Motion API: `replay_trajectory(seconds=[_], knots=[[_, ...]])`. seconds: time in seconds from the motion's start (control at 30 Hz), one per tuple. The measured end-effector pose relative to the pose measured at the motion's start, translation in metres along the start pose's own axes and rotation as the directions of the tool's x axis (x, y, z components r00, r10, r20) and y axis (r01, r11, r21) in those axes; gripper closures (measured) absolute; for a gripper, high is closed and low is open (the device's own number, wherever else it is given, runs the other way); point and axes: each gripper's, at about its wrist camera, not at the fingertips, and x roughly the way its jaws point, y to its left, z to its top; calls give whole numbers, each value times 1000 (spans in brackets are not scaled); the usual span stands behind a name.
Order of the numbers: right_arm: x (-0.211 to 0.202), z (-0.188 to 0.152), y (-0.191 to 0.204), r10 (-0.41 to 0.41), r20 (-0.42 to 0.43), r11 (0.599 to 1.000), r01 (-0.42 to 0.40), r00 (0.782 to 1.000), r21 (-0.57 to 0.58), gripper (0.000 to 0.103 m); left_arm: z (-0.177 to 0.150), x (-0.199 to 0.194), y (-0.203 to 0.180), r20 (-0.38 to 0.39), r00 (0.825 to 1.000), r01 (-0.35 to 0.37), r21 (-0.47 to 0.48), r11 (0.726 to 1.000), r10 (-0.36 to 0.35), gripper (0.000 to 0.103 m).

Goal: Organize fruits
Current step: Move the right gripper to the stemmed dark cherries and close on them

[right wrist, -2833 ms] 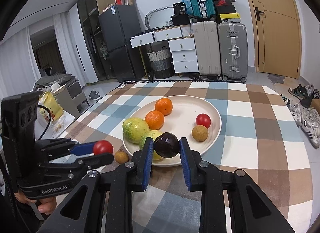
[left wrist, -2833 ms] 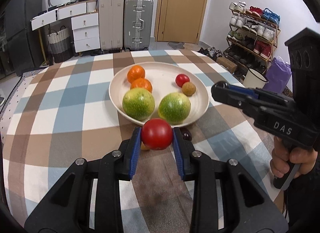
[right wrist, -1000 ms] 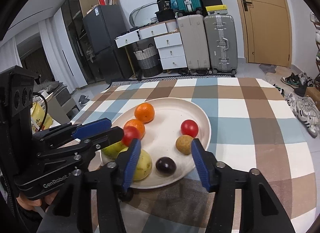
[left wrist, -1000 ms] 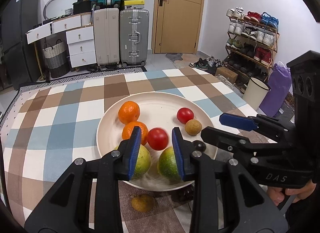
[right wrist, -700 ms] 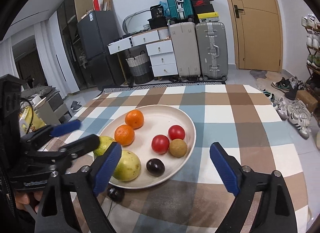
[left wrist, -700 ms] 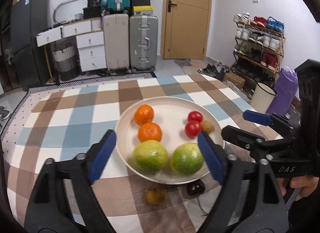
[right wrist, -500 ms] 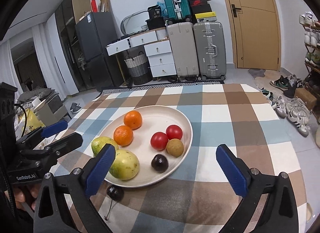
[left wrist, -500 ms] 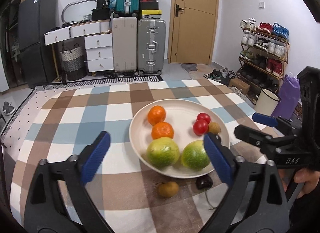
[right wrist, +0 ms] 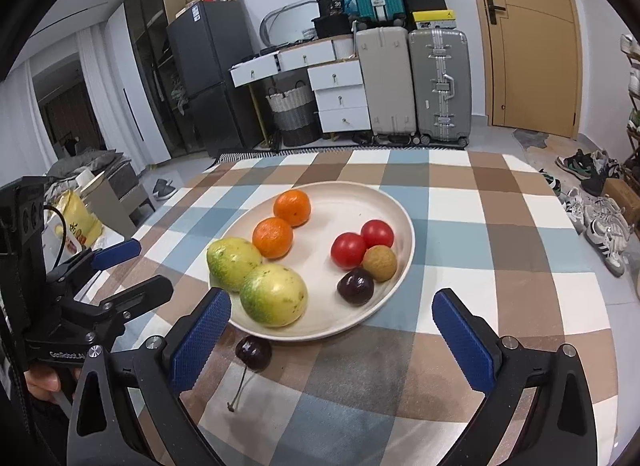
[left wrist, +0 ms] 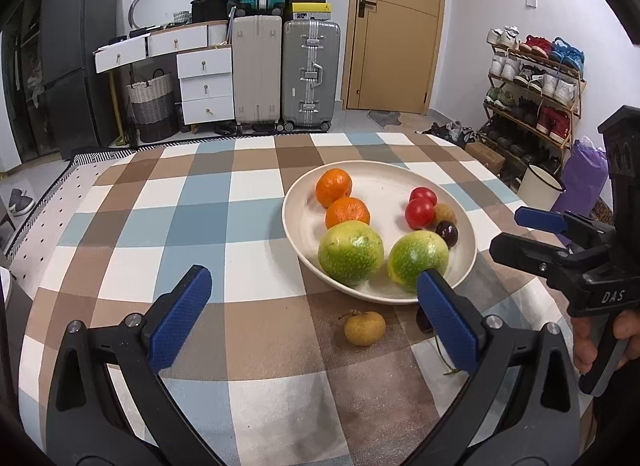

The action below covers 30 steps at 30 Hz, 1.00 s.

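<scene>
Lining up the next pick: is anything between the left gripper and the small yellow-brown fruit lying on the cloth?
Nothing visible. The left gripper is open and the small yellow-brown fruit lies on bare tablecloth ahead, beside the plate.

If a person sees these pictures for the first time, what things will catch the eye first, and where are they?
The cream plate in the middle of the checked tablecloth stands out, holding two oranges, two green fruits, two tomatoes and two smaller fruits. Just off its near rim lie a dark cherry and a small brown fruit. Both grippers, left and right, are open and empty.

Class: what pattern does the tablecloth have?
The tablecloth is checked in blue, brown and white squares, clearest in the right wrist view.
</scene>
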Motion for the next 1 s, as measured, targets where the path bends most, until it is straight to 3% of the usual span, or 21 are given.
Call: replay_trajectory(seconds=[0.1, 0.3, 0.43, 0.67, 1.0], knots=[[4, -2, 4, 16, -39, 1000, -16, 999, -6, 1, -1, 2, 0, 1, 999, -53, 14, 998, 53, 1], [16, -16, 13, 58, -133, 998, -60, 989, -13, 1, -2, 6, 9, -31, 999, -16, -18, 1000, 16, 1], [22, -25, 20, 36, -156, 999, -42, 987, -33, 3, -4, 8, 9, -48, 999, -18, 2, 1000, 18, 1], [39, -36, 33, 44, -214, 995, -63, 976, -84, 24, -10, 12, 19, -75, 997, -26, -45, 999, 23, 1], [46, -39, 50, 49, -235, 986, -85, 971, -145, 41, -13, 19, 16, -93, 995, -26, -39, 999, 22, 1]])
